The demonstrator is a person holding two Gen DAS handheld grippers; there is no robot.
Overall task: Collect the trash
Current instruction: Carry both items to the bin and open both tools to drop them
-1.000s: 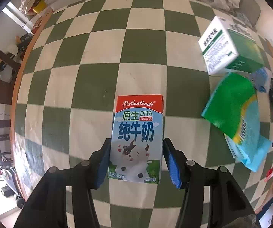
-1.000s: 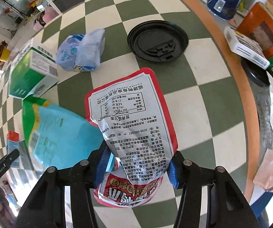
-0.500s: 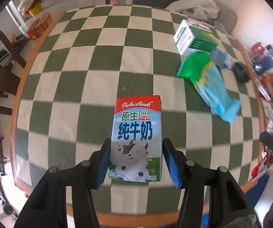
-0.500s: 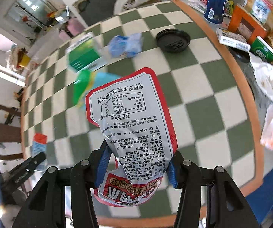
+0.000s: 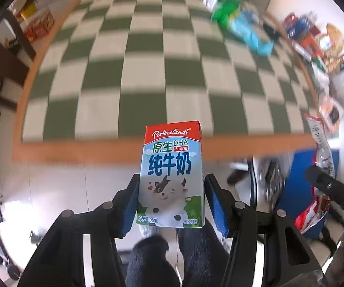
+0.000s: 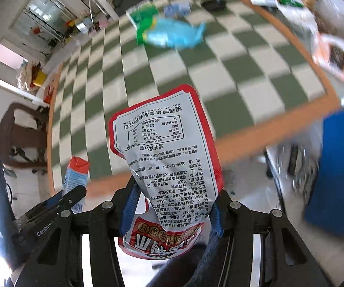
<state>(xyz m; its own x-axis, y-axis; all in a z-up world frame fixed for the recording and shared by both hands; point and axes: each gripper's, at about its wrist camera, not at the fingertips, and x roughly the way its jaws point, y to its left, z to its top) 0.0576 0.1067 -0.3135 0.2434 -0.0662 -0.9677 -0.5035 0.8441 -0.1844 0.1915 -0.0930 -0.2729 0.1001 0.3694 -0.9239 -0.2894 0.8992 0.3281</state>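
Observation:
My left gripper (image 5: 171, 205) is shut on a small blue and white milk carton (image 5: 172, 174) with a red top and a cartoon cow. It hangs past the table's orange edge, over the pale floor. My right gripper (image 6: 172, 212) is shut on a crumpled red and white snack pouch (image 6: 164, 162), also held off the table's near edge. The left wrist view shows the pouch (image 5: 320, 143) at far right. The carton (image 6: 76, 179) and the left gripper appear at the lower left of the right wrist view.
On the green and white checked table (image 5: 148, 71) lie a green box (image 6: 140, 14), a green and blue bag (image 6: 172, 33), a black lid (image 6: 213, 4) and clutter (image 5: 315, 47) along the right edge. A blue bin (image 6: 339, 172) stands beside the table. A brown chair (image 6: 21, 134) is at left.
Both grippers have pulled back from above the table to beyond its near edge, each still holding its item. The table's trash now lies far off, and floor shows below.

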